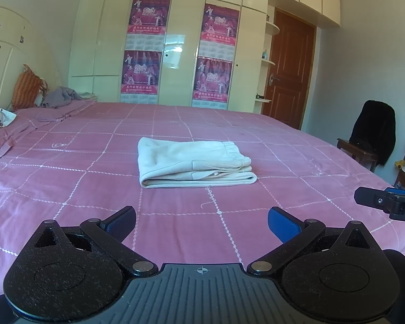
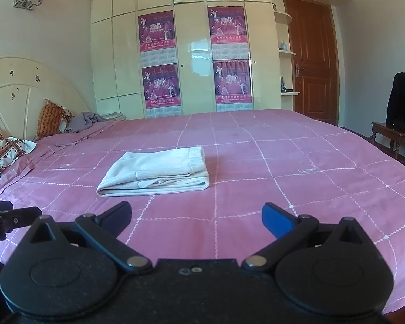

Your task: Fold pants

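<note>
Four magenta calendar posters hang on the wardrobe doors (image 2: 191, 54), two stacked on each of two doors. Upper left poster (image 2: 156, 31) and lower left poster (image 2: 162, 86): large figures "2010" legible; the band of characters beneath and the calendar grid below it are too small to read. Upper right poster (image 2: 227, 25) and lower right poster (image 2: 232, 82): same design, "2010" legible on the lower one. Right tool (image 1: 388, 202), seen at the right edge of the left wrist view: a single white letter "D" on its black body, the rest cut off.
</note>
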A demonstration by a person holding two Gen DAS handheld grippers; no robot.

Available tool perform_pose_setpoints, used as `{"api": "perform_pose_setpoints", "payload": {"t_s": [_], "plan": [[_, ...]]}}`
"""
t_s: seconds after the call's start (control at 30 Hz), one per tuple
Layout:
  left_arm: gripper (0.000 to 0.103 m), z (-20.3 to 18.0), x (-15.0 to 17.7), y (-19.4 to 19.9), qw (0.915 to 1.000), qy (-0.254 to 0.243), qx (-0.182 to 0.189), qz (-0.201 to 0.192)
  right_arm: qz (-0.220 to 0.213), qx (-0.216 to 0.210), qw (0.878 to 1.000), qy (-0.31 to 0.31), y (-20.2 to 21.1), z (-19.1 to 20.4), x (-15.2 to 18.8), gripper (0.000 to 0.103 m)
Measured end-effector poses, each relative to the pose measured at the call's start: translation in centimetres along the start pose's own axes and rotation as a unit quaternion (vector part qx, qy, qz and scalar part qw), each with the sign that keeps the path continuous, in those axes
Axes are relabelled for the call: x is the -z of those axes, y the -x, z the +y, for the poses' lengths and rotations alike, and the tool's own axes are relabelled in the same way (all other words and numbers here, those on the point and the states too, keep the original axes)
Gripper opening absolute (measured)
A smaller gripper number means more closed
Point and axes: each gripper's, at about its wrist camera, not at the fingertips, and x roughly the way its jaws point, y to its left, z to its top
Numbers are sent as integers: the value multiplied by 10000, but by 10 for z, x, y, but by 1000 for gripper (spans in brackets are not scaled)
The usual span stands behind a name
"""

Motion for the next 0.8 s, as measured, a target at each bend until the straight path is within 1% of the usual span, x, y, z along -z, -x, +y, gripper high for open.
{"api": "perform_pose_setpoints", "payload": {"t_s": [0.8], "plan": [[103, -1, 0, 4, 10000, -25, 33, -24, 18, -1, 10000, -3, -2, 0, 1, 103]]}}
